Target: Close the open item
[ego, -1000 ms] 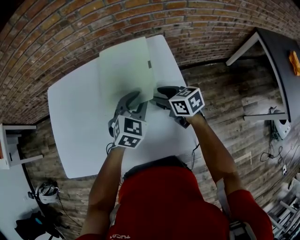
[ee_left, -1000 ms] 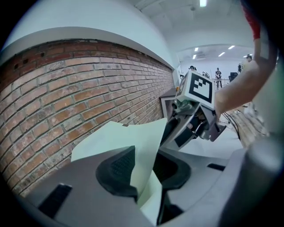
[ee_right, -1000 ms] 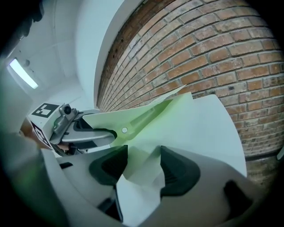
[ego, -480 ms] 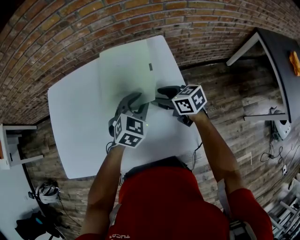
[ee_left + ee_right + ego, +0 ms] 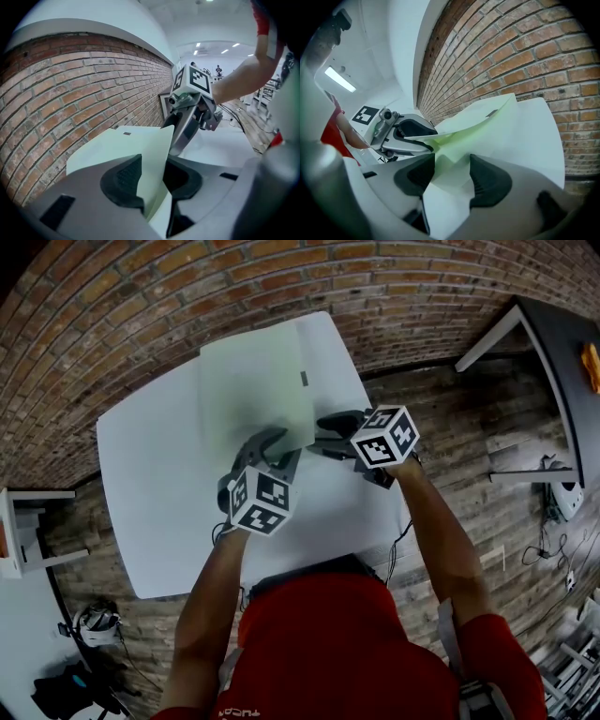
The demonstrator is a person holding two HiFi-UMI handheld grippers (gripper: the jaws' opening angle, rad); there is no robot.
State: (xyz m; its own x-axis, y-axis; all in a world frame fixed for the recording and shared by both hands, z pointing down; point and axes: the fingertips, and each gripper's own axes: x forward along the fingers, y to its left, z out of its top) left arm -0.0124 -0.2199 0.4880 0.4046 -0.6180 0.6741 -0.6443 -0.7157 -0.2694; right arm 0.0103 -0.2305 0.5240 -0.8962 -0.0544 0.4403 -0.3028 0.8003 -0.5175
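Careful now. By the big brick wall (image 5: 187, 287) stands the white table (image 5: 159, 521), and on its far half lies the pale green folder (image 5: 253, 381). Its top cover is lifted a little at your end, so it is not fully shut.

If you pull back fast, the cover could catch on a claw and flip up again. The whole folder could also slide.

Your left gripper (image 5: 157, 180) has just been opening its jaws. The cover sits loose between them, not pinched. Your right gripper (image 5: 452, 180) stands open too, with a folder corner between its jaws. The two claws are close together and could bump.

The little dark tab (image 5: 303, 378) is well away from both.
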